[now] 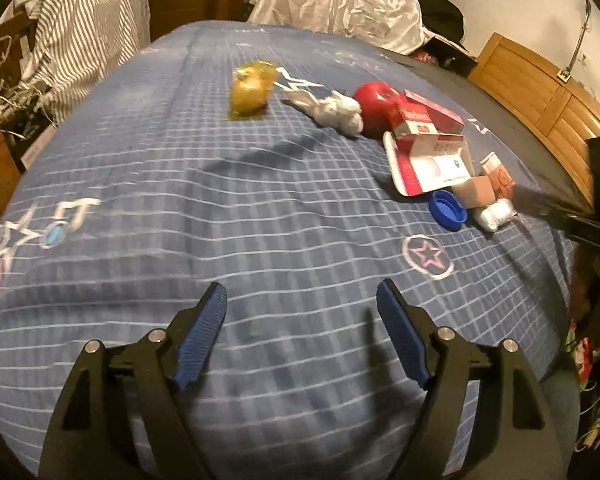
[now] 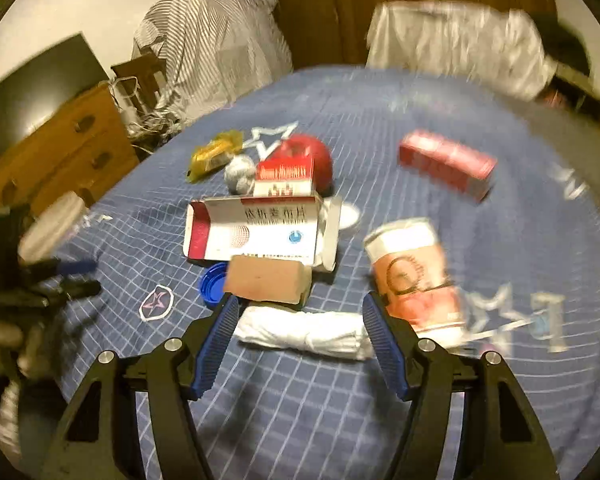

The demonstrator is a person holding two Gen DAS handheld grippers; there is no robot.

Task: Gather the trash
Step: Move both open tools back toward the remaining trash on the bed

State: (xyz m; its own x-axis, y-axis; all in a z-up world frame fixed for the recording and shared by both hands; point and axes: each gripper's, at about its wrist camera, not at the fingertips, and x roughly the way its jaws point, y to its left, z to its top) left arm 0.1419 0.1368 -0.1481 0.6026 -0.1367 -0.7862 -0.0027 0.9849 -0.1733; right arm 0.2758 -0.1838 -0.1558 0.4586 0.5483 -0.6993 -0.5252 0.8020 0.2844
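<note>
Trash lies on a blue checked bed cover (image 1: 220, 184). In the right wrist view my right gripper (image 2: 300, 304) is open, its fingers on either side of a rolled white plastic wrapper (image 2: 304, 334). Just beyond lie a brown cardboard piece (image 2: 266, 282), a blue bottle cap (image 2: 212, 282), an opened red-and-white medicine box (image 2: 256, 232), a paper cup (image 2: 414, 276), a red cigarette pack (image 2: 284, 180) and a red box (image 2: 446, 164). My left gripper (image 1: 302, 292) is open and empty over bare cover, well short of the yellow wrapper (image 1: 252, 90) and white crumpled tissue (image 1: 334, 110).
A red apple (image 1: 376, 100) sits behind the cigarette pack. A wooden headboard (image 1: 540, 92) runs along the right, a wooden dresser (image 2: 60, 152) stands on the left. Striped cloth (image 1: 84, 20) and a silvery sheet (image 1: 340, 4) lie past the bed's far end.
</note>
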